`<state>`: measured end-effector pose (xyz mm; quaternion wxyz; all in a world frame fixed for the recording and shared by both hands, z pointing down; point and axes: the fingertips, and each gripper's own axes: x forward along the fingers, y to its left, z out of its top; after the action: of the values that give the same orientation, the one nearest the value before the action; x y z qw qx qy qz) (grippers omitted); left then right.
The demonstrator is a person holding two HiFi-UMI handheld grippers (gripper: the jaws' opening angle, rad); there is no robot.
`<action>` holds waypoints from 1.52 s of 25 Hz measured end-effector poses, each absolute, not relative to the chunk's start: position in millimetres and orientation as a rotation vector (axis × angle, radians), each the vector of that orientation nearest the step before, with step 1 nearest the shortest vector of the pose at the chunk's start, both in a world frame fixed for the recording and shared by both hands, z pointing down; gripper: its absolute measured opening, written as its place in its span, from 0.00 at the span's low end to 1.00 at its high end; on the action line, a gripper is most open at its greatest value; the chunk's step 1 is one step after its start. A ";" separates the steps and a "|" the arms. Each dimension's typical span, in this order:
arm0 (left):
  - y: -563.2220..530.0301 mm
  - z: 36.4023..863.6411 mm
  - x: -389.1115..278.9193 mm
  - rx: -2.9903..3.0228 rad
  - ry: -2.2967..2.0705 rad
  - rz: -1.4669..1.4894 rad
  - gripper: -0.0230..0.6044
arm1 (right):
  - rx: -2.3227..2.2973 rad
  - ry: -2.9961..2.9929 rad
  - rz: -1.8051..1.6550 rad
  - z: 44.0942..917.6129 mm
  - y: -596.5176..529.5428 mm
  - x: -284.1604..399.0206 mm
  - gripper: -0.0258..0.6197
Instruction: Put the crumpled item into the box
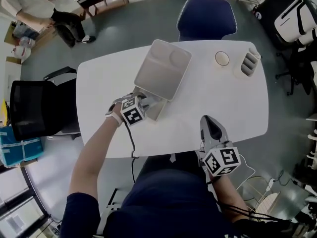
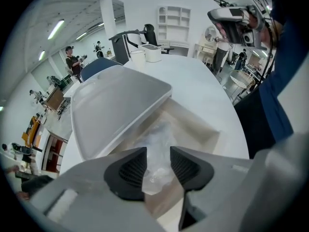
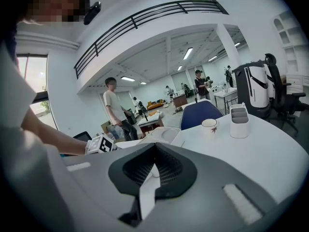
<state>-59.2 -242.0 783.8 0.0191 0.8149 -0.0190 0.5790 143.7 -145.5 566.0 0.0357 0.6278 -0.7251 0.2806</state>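
A white hinged box (image 1: pixel 162 68) stands open on the white table (image 1: pixel 233 103), its lid (image 2: pixel 116 105) tilted up over the shallow tray (image 2: pixel 205 129). A crumpled clear plastic item (image 2: pixel 157 141) lies in the tray. My left gripper (image 2: pixel 158 164) hangs just over it at the tray's near edge (image 1: pixel 141 99), jaws apart, and the plastic shows in the gap without the pads pressing on it. My right gripper (image 1: pixel 208 123) rests at the table's near edge, well right of the box. Its jaws (image 3: pixel 153 167) are shut with nothing between them.
A cup (image 1: pixel 222 58) and a white slotted holder (image 1: pixel 249 62) stand at the table's far right. A blue chair (image 1: pixel 205 16) is behind the table and a black chair (image 1: pixel 34 108) at its left. A person (image 1: pixel 44 9) stands at the far left.
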 end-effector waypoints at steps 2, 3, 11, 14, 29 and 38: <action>-242.0 778.3 -55.4 2.547 -0.079 1.760 0.34 | 1.917 -2.238 0.859 565.7 -147.5 140.7 0.04; -241.5 774.9 -53.9 2.551 -0.090 1.739 0.38 | 1.911 -2.243 0.857 565.2 -148.8 139.6 0.04; -246.4 726.9 -62.7 2.622 -0.325 1.501 0.44 | 1.853 -2.300 0.805 553.6 -161.7 126.5 0.04; -244.6 698.3 -75.1 2.631 -0.437 1.399 0.44 | 1.820 -2.336 0.770 547.5 -169.3 120.1 0.04; -211.6 493.1 -150.5 2.715 -1.079 0.799 0.44 | 1.654 -2.567 0.513 467.3 -208.6 90.3 0.04; -184.5 376.2 -171.1 2.744 -1.350 0.407 0.42 | 1.585 -2.717 0.322 392.3 -224.7 77.9 0.04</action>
<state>-171.1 -184.5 376.2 0.0280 0.8891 -0.4374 0.1319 77.9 -224.7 392.3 -0.0103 0.5012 -0.8592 0.1019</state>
